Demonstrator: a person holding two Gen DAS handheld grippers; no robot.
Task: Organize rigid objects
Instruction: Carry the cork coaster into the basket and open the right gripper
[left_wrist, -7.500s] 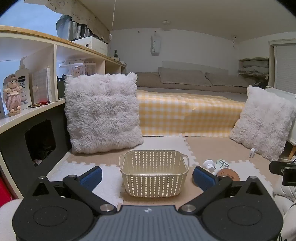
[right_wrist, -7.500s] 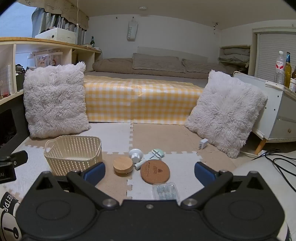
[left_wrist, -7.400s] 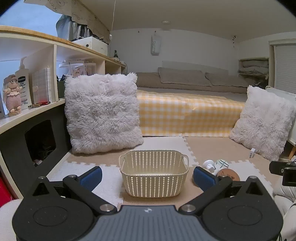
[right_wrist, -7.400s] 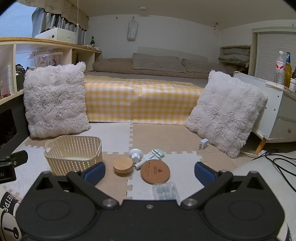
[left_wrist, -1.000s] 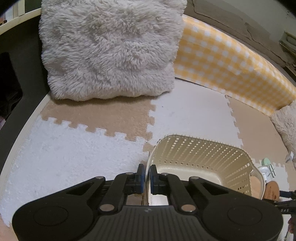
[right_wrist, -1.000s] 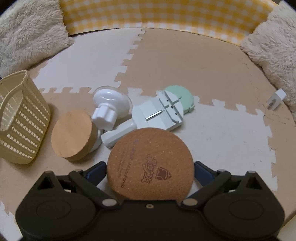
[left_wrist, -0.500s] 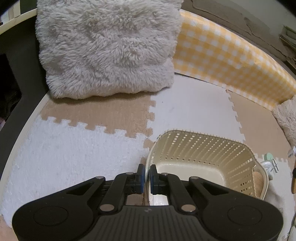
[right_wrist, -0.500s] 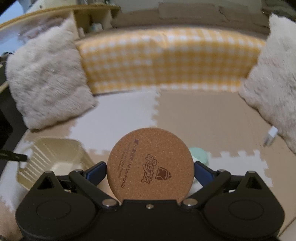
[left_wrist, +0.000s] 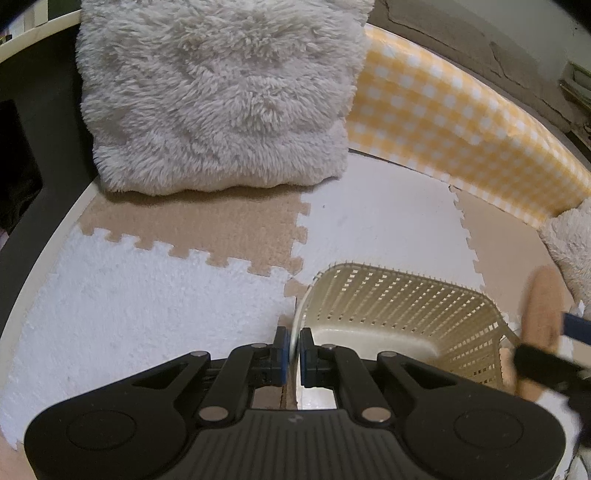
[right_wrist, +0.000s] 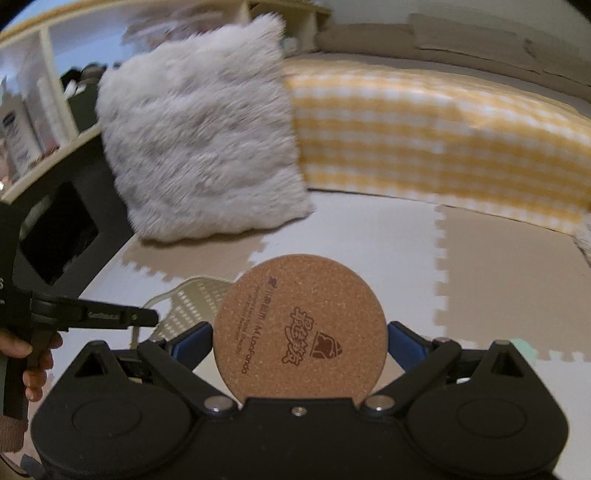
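One cream perforated plastic basket (left_wrist: 399, 314), lower right in the left view, shows nothing inside; the left gripper (left_wrist: 290, 349) pinches its near rim. Lower centre in the right view, the right gripper (right_wrist: 301, 341) clamps one round cork coaster (right_wrist: 300, 326). Beyond, open foam floor mats (left_wrist: 380, 225), one fluffy white pillow (left_wrist: 218, 92).
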